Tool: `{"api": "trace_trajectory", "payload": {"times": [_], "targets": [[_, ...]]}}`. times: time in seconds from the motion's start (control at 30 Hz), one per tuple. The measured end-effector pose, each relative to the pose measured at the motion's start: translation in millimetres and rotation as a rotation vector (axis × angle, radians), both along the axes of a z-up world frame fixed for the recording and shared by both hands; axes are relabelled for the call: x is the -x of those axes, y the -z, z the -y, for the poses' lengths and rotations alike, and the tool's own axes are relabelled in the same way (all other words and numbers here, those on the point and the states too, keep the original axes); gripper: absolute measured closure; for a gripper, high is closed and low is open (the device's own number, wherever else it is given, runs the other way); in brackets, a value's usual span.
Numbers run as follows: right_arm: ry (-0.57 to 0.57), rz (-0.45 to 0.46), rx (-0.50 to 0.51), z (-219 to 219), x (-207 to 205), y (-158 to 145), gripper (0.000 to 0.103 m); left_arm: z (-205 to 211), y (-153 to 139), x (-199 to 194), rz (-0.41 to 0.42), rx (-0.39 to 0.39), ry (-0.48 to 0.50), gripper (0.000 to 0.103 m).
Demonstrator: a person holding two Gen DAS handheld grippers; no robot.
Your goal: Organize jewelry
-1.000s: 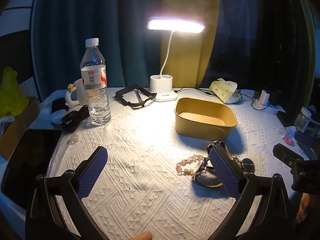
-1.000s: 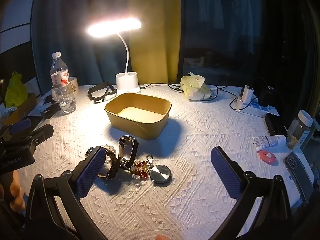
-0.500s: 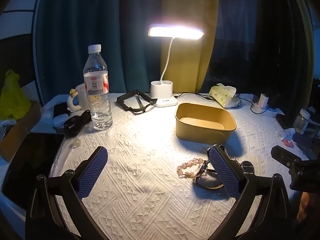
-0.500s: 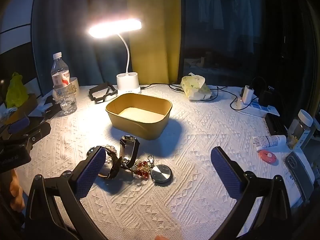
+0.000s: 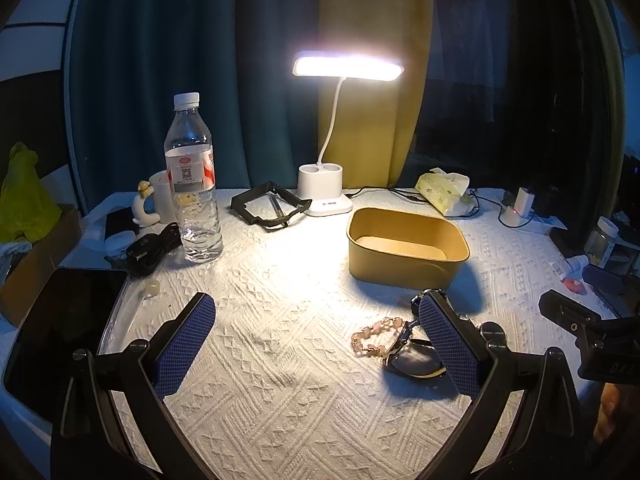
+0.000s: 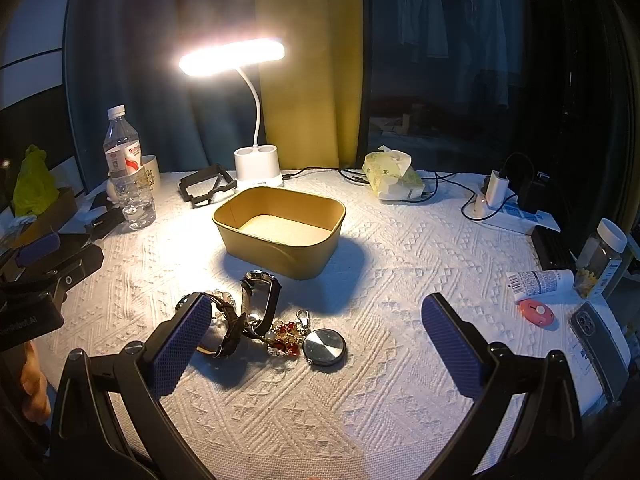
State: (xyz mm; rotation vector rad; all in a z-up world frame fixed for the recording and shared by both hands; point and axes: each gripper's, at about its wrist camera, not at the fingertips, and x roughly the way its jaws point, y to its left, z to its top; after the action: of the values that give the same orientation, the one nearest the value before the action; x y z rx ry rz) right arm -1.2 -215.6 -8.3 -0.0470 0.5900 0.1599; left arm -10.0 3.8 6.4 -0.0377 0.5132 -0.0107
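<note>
A yellow box (image 5: 406,248) stands open and empty on the white knitted cloth; it also shows in the right wrist view (image 6: 280,230). In front of it lies a small heap of jewelry: a pink bead bracelet (image 5: 372,334), a dark-strapped watch (image 6: 260,300), a red bead piece (image 6: 286,336) and a round metal pendant (image 6: 324,347). My left gripper (image 5: 316,346) is open and empty, its right finger just over the heap. My right gripper (image 6: 316,344) is open and empty, its left finger over the heap's left side.
A lit desk lamp (image 5: 324,196) stands behind the box. A water bottle (image 5: 194,184), a mug and a black frame (image 5: 270,208) are at the back left. A tablet (image 5: 60,328) lies at the left edge. A tissue pack (image 6: 394,178), a charger, a phone (image 6: 600,344) and jars are on the right.
Both wrist views have tilted up and drawn back slightly, so the table sits lower in frame. The jewelry and box have not moved. Both grippers stay open.
</note>
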Motion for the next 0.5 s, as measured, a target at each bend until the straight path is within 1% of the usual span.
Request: {"api": "trace_trajectory", "payload": {"times": [0.37, 0.5], "targets": [[-0.001, 0.0, -0.001, 0.2, -0.4, 0.1, 0.0, 5.7, 0.2, 4.9, 0.022, -0.01, 0.027, 0.0], [-0.003, -0.001, -0.001, 0.8, -1.4, 0.2, 0.0, 6.6, 0.1, 3.9, 0.018, -0.015, 0.031, 0.0]]}}
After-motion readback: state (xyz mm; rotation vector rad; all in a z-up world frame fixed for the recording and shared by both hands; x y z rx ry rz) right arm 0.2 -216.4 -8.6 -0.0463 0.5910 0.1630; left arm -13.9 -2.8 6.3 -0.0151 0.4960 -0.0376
